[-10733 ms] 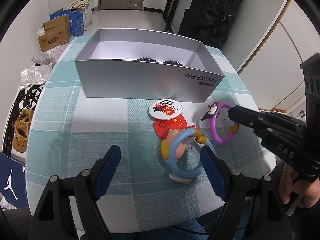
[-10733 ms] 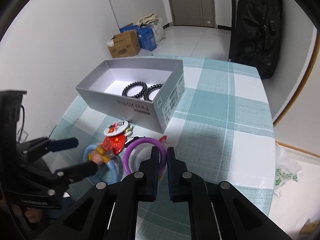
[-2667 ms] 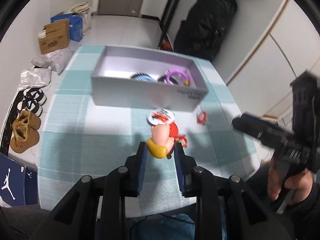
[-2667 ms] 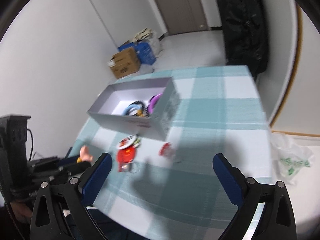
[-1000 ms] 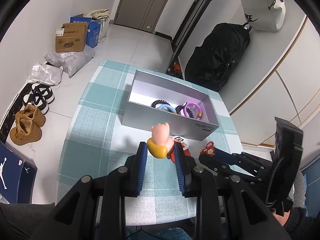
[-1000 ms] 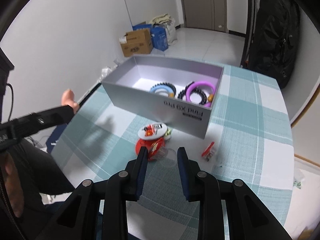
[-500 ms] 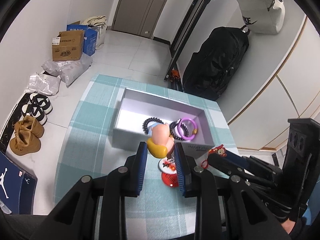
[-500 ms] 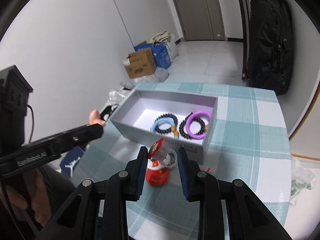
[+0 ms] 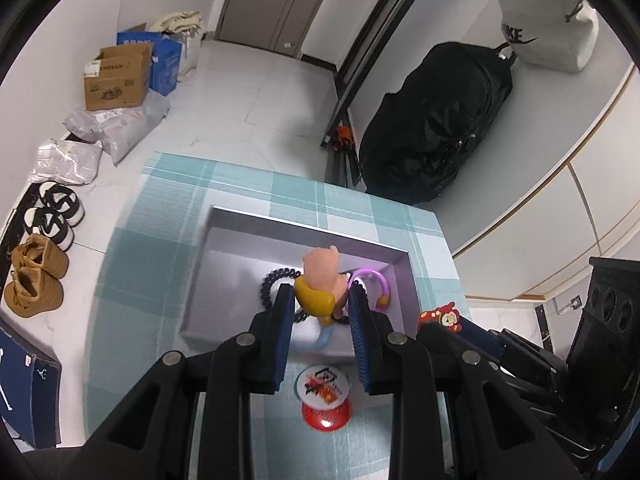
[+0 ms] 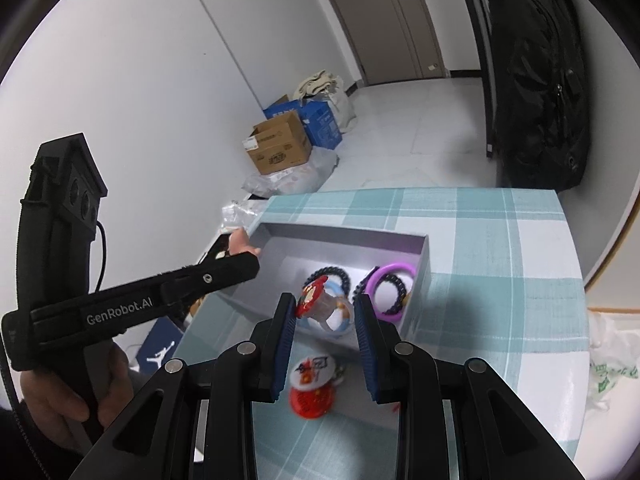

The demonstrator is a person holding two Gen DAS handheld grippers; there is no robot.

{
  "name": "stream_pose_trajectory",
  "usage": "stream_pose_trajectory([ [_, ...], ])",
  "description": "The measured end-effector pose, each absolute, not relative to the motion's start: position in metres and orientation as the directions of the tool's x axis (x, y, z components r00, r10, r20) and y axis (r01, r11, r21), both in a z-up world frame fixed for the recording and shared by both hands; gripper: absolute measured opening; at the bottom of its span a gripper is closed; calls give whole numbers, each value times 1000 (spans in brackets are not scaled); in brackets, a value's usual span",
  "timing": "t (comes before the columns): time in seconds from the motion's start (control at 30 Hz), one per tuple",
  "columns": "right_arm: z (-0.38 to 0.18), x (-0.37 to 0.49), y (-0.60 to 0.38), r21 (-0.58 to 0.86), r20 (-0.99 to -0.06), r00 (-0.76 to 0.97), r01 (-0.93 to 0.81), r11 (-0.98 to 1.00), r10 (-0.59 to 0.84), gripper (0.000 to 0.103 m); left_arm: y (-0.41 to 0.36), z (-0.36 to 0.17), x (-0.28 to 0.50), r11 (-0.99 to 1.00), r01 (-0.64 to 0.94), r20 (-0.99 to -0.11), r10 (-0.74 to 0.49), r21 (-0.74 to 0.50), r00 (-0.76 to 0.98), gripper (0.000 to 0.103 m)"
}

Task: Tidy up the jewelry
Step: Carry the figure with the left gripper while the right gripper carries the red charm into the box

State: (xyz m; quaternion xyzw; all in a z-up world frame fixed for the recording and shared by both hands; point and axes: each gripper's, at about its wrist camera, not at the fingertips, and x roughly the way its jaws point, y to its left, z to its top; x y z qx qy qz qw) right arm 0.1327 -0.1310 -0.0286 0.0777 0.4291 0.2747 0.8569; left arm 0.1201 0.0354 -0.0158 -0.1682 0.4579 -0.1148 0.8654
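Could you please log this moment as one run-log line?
left gripper: shut on pig charm | right gripper: shut on red charm | both above grey box

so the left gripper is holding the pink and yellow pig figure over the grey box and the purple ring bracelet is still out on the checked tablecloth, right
Not quite. The left gripper does hold the pink and yellow pig figure over the grey box, but the purple ring bracelet lies inside that box, as the right wrist view shows.

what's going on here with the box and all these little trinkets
A person holds a gripper in each hand over a grey box on a checked table. The left gripper clamps a pig figure; the right gripper grips a small red charm. Bracelets lie inside; two badges remain on the cloth.
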Motion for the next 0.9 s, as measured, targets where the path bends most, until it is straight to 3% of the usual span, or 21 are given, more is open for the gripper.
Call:
stream_pose_trajectory([
  [0.9, -51, 184, -130, 418, -730, 430, -334, 845, 531, 29, 23, -33, 156, 898, 69, -787, -416, -435, 456, 22],
])
